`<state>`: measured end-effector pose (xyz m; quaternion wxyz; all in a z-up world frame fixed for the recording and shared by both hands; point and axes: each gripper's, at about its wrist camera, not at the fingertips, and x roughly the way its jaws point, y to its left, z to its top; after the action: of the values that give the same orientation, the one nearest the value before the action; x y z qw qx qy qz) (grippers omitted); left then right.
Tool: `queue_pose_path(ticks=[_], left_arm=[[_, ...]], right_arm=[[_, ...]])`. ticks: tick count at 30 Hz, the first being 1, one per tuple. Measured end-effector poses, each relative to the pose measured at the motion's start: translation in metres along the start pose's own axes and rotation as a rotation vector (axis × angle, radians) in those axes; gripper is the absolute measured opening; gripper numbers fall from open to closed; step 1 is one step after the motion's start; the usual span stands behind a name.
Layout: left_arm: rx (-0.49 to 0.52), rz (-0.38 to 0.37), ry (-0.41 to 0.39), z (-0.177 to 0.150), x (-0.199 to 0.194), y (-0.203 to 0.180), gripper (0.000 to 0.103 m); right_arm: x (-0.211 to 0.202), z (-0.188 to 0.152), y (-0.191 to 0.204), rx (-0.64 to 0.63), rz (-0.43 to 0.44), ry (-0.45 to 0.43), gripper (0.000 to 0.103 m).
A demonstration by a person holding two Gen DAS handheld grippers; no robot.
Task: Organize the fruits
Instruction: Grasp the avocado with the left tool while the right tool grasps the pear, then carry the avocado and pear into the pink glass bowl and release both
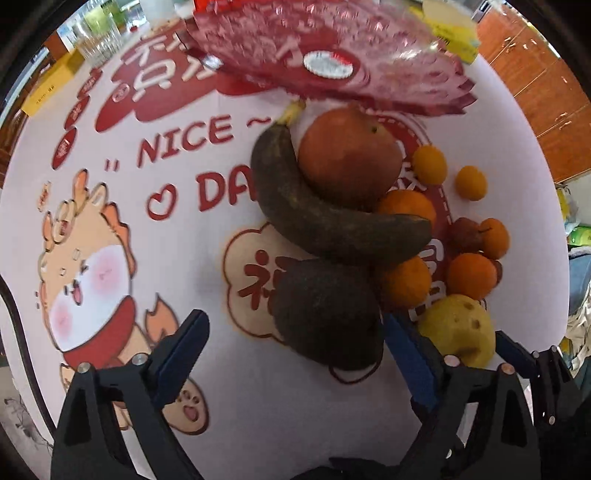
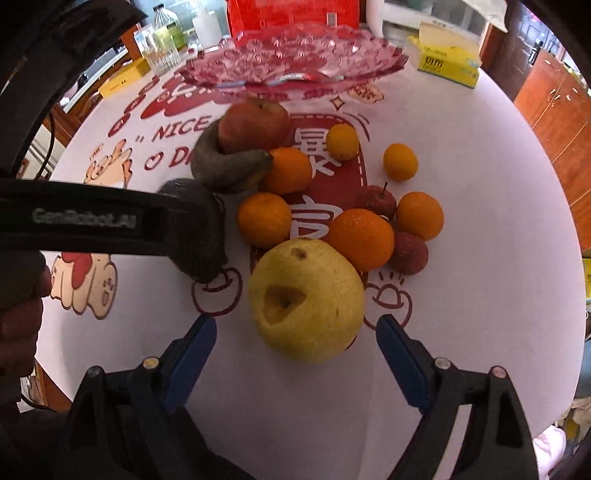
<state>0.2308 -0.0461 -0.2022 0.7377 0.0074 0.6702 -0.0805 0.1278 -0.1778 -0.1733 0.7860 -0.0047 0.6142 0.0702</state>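
Jaws wide — avocado (image 1: pixel 327 314), pear (image 2: pixel 306 301)

Bench clutter behind the fruit

A printed cloth (image 2: pixel 461 184) covers the bench; at its far edge stand a yellow box (image 2: pixel 448 59), a clear glass (image 2: pixel 157 50), a bottle (image 2: pixel 168 24) and a red package (image 2: pixel 291 13).
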Motion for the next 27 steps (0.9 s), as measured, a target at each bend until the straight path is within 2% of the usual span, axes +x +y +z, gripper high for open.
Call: queue_pose_path(ticks=[3,5,10,12,13,16,21,27], left_arm=[[-0.022,-0.017,0.018,0.004,0.011,-0.002,0.088],[-0.023,-0.022,0.022,0.006,0.016,-0.004,0.082],[-0.030,-0.034,0.011,0.011,0.023,-0.006,0.075],[-0.047,-0.069,0.016,0.012,0.022,-0.005,0.069],[-0.054,-0.092,0.017,0.012,0.022,-0.003,0.061],[-0.072,-0.115,0.011,0.012,0.023,0.000,0.061],[-0.083,-0.110,0.005,0.011,0.022,0.002,0.061],[-0.099,-0.109,0.006,-0.014,0.011,0.013,0.060]], right_arm=[[0.009,0.001,-0.005,0.000,0.024,0.025,0.080],[0.014,0.004,-0.008,-0.001,0.043,0.033,0.075],[0.019,0.009,-0.010,-0.022,0.061,0.012,0.074],[0.021,0.011,-0.010,-0.030,0.063,0.003,0.074],[0.022,0.012,-0.009,-0.035,0.061,0.002,0.074],[0.023,0.012,-0.009,-0.038,0.046,0.001,0.069],[0.022,0.011,-0.010,-0.033,0.046,0.009,0.069],[0.020,0.004,-0.012,0.016,0.035,0.045,0.068]])
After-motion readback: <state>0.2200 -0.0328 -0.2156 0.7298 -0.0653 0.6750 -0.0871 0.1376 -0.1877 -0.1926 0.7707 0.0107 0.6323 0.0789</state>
